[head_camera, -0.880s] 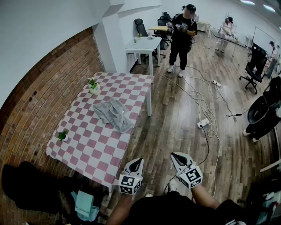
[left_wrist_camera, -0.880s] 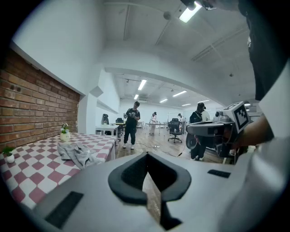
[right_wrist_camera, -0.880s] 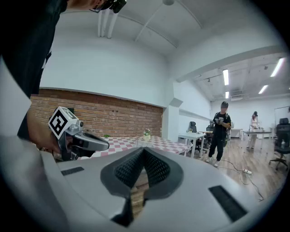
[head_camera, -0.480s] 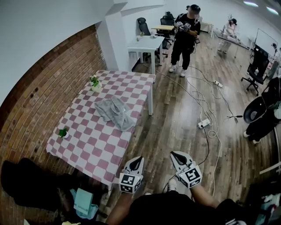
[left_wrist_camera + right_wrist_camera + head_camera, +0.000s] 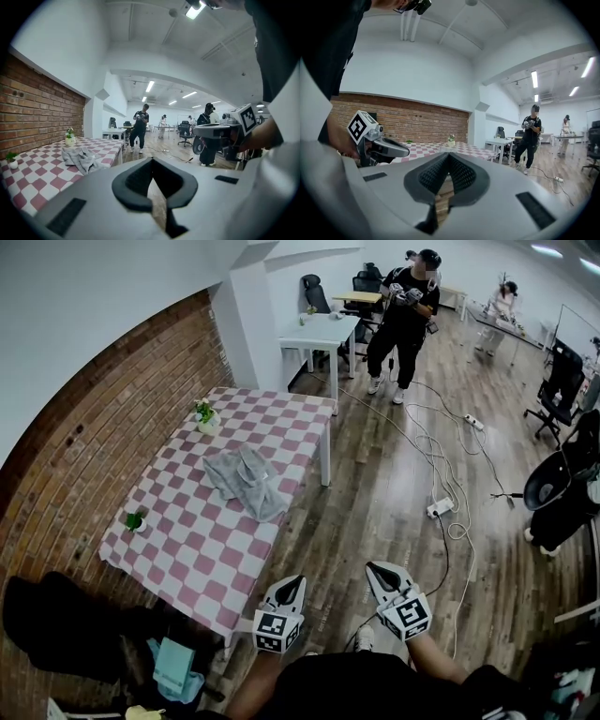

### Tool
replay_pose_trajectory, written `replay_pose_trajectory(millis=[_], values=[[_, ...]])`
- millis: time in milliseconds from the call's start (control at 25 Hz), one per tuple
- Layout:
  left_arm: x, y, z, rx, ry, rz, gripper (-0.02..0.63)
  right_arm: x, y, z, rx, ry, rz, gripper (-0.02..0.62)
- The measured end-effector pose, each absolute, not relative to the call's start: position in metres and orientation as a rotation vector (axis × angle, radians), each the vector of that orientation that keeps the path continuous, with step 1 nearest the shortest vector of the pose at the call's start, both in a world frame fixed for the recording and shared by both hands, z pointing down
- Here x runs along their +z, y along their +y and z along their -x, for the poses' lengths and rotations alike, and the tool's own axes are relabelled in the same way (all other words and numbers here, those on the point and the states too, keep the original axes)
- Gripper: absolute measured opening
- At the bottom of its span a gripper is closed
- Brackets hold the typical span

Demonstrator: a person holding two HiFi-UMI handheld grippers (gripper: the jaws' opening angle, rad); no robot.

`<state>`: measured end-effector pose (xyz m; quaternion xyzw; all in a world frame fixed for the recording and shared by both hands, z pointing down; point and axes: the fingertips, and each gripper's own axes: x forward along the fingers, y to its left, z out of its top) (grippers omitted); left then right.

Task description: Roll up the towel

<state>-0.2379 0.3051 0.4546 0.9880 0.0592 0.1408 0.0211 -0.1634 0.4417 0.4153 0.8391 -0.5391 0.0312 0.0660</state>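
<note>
Crumpled grey towel (image 5: pixel 246 482) on the checkered tabletop (image 5: pixel 187 540), well apart from left gripper (image 5: pixel 291 589) and right gripper (image 5: pixel 381 575), both jaws closed, holding nothing

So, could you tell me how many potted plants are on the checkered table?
2. One plant stands at the table's far end, the other on its near left edge; none seems hidden.

Here's the checkered desk (image 5: pixel 192 554), tight against the brick wall (image 5: pixel 84 456) on its left, with wooden floor (image 5: pixel 375 493) and a power strip (image 5: pixel 439 509) off to its right. Beyond the desk's far end stand a white table (image 5: pixel 323 334) and an office chair (image 5: pixel 315 294), with ceiling strip lights (image 5: pixel 150 86) glowing overhead.
</note>
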Motion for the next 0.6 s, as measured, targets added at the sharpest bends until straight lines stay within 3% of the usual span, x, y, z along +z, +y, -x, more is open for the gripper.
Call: replay_pose_trajectory(millis=[320,360,600], values=[[0.450,0.318,0.202,0.413,0.073,-3.092,-0.005,0.416,0.450,0.119,0.031,-1.752,-2.467,-0.002],[0.450,0.320,0.198,0.410,0.054,-3.094,0.035,0.416,0.451,0.114,0.027,-1.779,-2.449,0.008],[0.450,0.327,0.182,0.382,-0.111,-3.085,0.175,0.422,0.462,0.088,0.054,-1.869,-2.375,0.184]])
